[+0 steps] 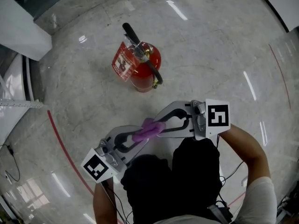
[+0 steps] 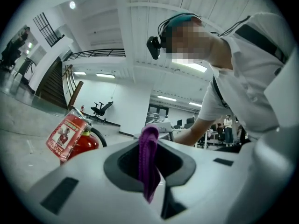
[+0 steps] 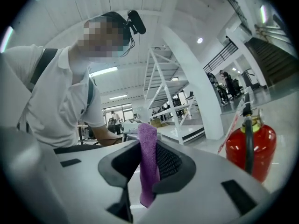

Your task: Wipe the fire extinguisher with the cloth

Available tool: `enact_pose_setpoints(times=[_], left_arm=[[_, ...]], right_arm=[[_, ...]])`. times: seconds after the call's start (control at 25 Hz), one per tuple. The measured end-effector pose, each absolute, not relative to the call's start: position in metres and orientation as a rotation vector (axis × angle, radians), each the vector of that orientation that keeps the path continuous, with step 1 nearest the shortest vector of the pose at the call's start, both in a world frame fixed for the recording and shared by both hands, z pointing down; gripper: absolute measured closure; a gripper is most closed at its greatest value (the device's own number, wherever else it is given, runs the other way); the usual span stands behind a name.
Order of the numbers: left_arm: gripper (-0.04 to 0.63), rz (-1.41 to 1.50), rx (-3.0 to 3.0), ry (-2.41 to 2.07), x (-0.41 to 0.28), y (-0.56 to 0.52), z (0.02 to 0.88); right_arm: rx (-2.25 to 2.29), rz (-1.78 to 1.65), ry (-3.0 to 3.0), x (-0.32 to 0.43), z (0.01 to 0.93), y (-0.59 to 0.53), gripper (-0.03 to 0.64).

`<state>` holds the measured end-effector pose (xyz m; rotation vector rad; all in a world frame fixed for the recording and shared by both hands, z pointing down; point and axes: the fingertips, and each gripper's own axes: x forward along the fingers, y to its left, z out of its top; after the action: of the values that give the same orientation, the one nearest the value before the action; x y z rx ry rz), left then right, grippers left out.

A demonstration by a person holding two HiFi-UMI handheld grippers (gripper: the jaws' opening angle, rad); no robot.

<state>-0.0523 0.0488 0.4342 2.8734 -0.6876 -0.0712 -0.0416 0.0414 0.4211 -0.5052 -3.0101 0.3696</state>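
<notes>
I hold the purple cloth (image 1: pixel 149 129) bunched between both tools, near my body. The left tool (image 1: pixel 138 138) is clenched on one end and the right tool (image 1: pixel 162 126) on the other (fabric pinched in each pair of jaws). The red fire extinguisher (image 1: pixel 145 66) stands upright on the grey floor (image 1: pixel 210 55), farther off, well apart from the cloth.

The floor (image 1: pixel 210 55) is pale polished stone, shiny, with a thin red line (image 1: pixel 67 153) on it. The hall is white, with a staircase (image 2: pixel 49 85), an office chair (image 2: pixel 102 109), long ceiling lights (image 2: pixel 105 75) and a thick column (image 3: pixel 194 87).
</notes>
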Motion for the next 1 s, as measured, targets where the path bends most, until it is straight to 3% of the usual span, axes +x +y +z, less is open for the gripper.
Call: enact_pose_setpoints(times=[0.24,0.48,0.84,1.0], left_arm=[[0.538,-0.193,2.711,-1.095,-0.103,0.011,0.447],[0.538,0.009,2.374,-1.698,-0.161,-0.035,0.504],[0.54,0.238,2.225,-1.882,-0.164,-0.073,0.572],[0.541,0.19,2.24,-2.028,-0.173,-0.081,0.547]], right_arm=[[-0.108,0.365,-3.093,-0.023,0.426,0.0,0.545],[0.275,0.308,-3.123,0.004,0.424,-0.032,0.552],[0.527,0.275,-3.09,0.045,0.425,-0.039,0.562],[0.594,0.274,-3.053,0.068,0.426,-0.037,0.561]])
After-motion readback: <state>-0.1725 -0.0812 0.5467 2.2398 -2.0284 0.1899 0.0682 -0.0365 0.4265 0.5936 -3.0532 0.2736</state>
